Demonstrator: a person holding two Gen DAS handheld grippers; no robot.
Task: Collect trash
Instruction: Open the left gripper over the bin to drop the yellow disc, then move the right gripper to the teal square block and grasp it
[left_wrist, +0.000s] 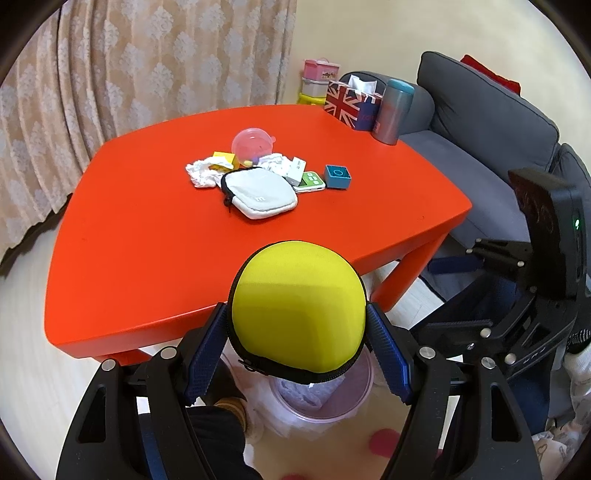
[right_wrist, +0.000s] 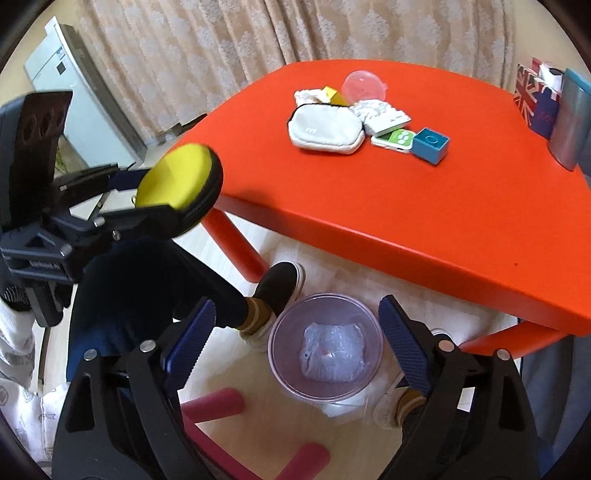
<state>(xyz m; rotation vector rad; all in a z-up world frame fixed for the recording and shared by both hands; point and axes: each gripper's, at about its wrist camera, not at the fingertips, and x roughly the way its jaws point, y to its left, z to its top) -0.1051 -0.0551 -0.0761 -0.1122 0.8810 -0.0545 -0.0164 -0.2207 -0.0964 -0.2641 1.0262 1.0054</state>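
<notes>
One crumpled bag (right_wrist: 334, 350) below empty right gripper (right_wrist: 295, 343)

A home living room. A low orange table (left_wrist: 147, 258) stands beside a grey sofa (left_wrist: 480, 147), with patterned beige curtains (left_wrist: 129, 55) hanging to the floor behind it. A flag-printed tissue box (left_wrist: 347, 101) and a flask (left_wrist: 393, 110) sit on the table's far corner, and a small plastic bin (right_wrist: 325, 347) stands on the pale wood floor (right_wrist: 258, 424).
</notes>
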